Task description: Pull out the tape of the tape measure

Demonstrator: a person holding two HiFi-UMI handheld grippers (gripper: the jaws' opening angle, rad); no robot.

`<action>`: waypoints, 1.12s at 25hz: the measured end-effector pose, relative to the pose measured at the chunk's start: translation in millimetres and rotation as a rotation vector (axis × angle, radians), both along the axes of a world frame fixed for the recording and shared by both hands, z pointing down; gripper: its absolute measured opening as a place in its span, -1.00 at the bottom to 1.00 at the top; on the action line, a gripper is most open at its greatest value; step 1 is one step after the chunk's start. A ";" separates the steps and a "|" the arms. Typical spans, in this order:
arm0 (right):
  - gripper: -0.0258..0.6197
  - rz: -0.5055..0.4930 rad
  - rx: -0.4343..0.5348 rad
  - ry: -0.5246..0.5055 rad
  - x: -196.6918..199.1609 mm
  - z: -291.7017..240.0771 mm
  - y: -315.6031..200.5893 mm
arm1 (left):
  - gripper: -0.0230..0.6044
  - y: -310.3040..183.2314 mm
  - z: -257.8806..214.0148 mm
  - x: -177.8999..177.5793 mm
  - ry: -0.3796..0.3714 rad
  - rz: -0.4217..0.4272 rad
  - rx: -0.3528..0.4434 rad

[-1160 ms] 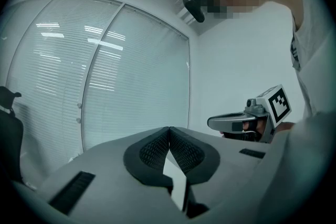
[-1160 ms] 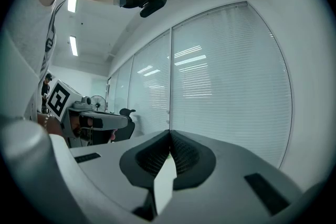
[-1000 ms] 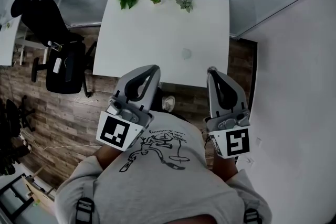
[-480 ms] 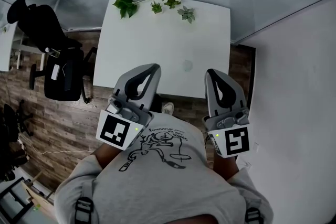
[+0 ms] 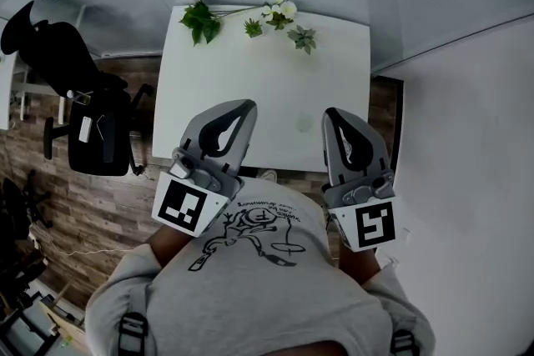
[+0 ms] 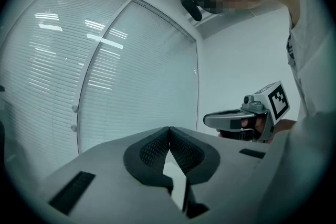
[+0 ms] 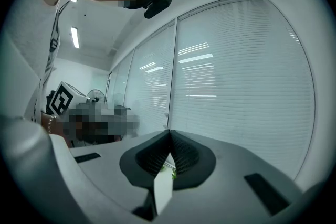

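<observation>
A small pale round thing (image 5: 302,122), possibly the tape measure, lies on the white table (image 5: 250,71) near its front right; it is too faint to tell. My left gripper (image 5: 244,106) and right gripper (image 5: 333,113) are held close to the person's chest, their tips over the table's near edge. Both are shut with nothing in them. In the left gripper view the ribbed pads (image 6: 157,147) meet tip to tip, aimed at window blinds. The right gripper view shows its pads (image 7: 181,150) closed too, with a sliver of table between them.
Several small potted plants (image 5: 275,12) line the table's far edge. A black office chair (image 5: 92,117) stands on the wood floor to the left. A glass wall with blinds (image 7: 236,71) runs behind the table; a white wall (image 5: 467,137) stands to the right.
The table has slid lower and nearer in the head view, so the gripper tips now overlap its front edge. Both grippers stay shut in the same pose.
</observation>
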State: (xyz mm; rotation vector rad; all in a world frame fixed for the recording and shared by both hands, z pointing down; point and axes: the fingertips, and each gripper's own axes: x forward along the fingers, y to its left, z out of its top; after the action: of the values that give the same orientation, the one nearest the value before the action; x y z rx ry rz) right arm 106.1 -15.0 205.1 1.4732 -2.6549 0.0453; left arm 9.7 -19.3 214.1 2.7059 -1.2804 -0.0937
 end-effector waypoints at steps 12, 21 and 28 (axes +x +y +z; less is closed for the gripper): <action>-0.89 0.026 -0.055 0.037 -37.3 26.9 -54.1 | -0.86 -58.8 32.2 -25.7 0.032 0.095 -0.043; -0.83 0.020 -0.101 0.056 -25.8 60.6 -65.7 | -0.86 -69.4 63.4 -9.5 0.020 0.138 -0.081; -0.73 0.021 -0.208 0.152 3.1 135.4 -54.7 | -0.86 -63.7 122.0 3.4 -0.048 0.165 -0.174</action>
State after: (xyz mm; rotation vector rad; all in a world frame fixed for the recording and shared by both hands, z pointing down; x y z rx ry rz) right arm 109.2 -69.7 340.5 1.3805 -2.4320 0.1971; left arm 13.1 -83.0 336.1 2.6641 -1.0190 0.0976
